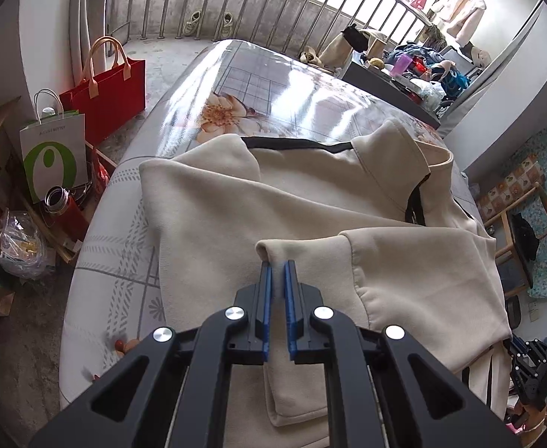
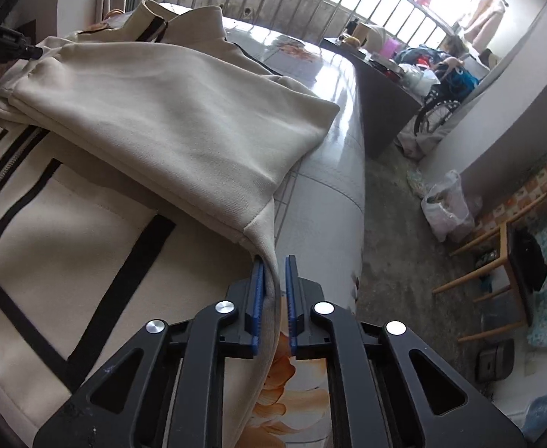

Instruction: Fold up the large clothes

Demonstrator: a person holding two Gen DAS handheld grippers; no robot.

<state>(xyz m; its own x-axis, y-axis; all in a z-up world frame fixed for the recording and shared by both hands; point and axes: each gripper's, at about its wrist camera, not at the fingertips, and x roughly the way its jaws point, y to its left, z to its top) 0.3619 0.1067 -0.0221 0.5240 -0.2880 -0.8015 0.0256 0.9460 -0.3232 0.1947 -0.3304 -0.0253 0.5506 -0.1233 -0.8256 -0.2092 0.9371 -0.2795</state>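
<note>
A large cream fleece jacket with black trim and a zip [image 1: 311,201] lies spread on a round bench covered in a glossy floral plastic cloth [image 1: 258,86], partly folded so that its panels overlap; the flat, slick surface lets the cloth slide and lie smooth while it is doubled over. In the left wrist view the left claw [image 1: 278,267] is pinched nearly closed on a folded cream edge of the jacket, which runs between its blue pads [image 1: 267,291] and emerges at 12 o'clock; the narrow grip appears meant to anchor this edge so the layers do not shift. In the right wrist view the right claw [image 2: 274,261] stands at a narrow gap, with the corner of a cream flap hanging down between the pads; the cloth lies against the left pad, while a visible gap separates it from the right one, so the flap seems enclosed rather than firmly clamped. The flap itself rises toward 11 o'clock over the black-striped front panel [image 2: 68,224], placed there as the upper layer of the fold. The jacket's stand-up collar [image 1: 415,149] sits at 1 o'clock in the left view, toward the bench's far side. A red tote bag [image 1: 113,89] stands on the floor at 10 o'clock, and a wooden chair [image 2: 512,261] at 3 o'clock in the right view, both well apart from the work.
</note>
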